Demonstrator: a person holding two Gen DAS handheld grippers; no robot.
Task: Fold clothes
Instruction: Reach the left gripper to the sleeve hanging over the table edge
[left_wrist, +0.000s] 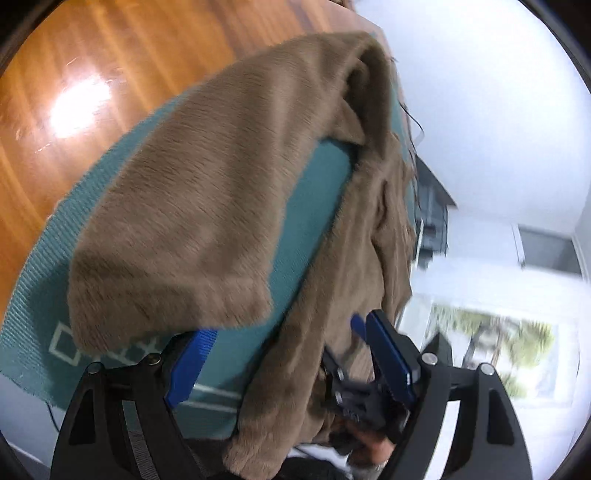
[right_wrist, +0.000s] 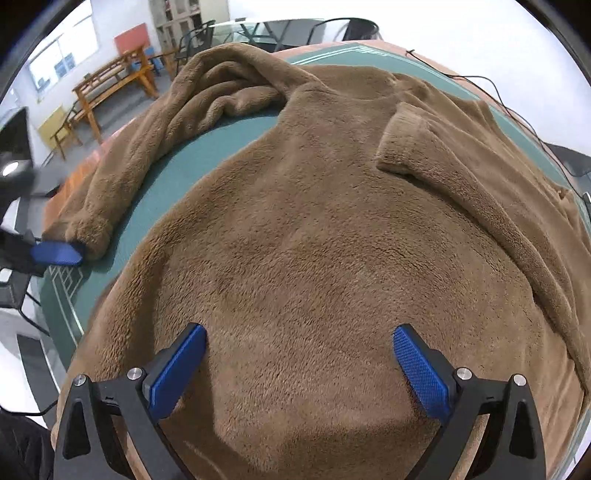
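Brown fleece sweater (right_wrist: 332, 229) was the biggest thing in view: thick plush pile, lying face-up and mostly flat on the teal mat (right_wrist: 207, 155). Its right sleeve was folded in across the chest, ribbed cuff (right_wrist: 402, 144) resting on the body. Its left sleeve (right_wrist: 155, 140) ran out bunched toward the far left, then back down to the near left edge of the mat.

The mat was woven teal with a pale geometric border line (right_wrist: 64, 284), and sat on a glossy orange-brown wood table (left_wrist: 92, 92) with a glare spot. A thin black cable (right_wrist: 517, 110) trailed along the far right edge.

Room: white walls, wooden benches (right_wrist: 110, 85) far left, dark chairs and a glass table far back.

My right gripper (right_wrist: 299, 354) pointed down over the lower body of the sweater, blue pads spread wide, nothing pinched between them. My left gripper (left_wrist: 280, 347) was at the left sleeve's cuff end, pads also wide apart; cuff (left_wrist: 173, 288) just ahead of them, not clamped.

No readable writing or labels anywhere.
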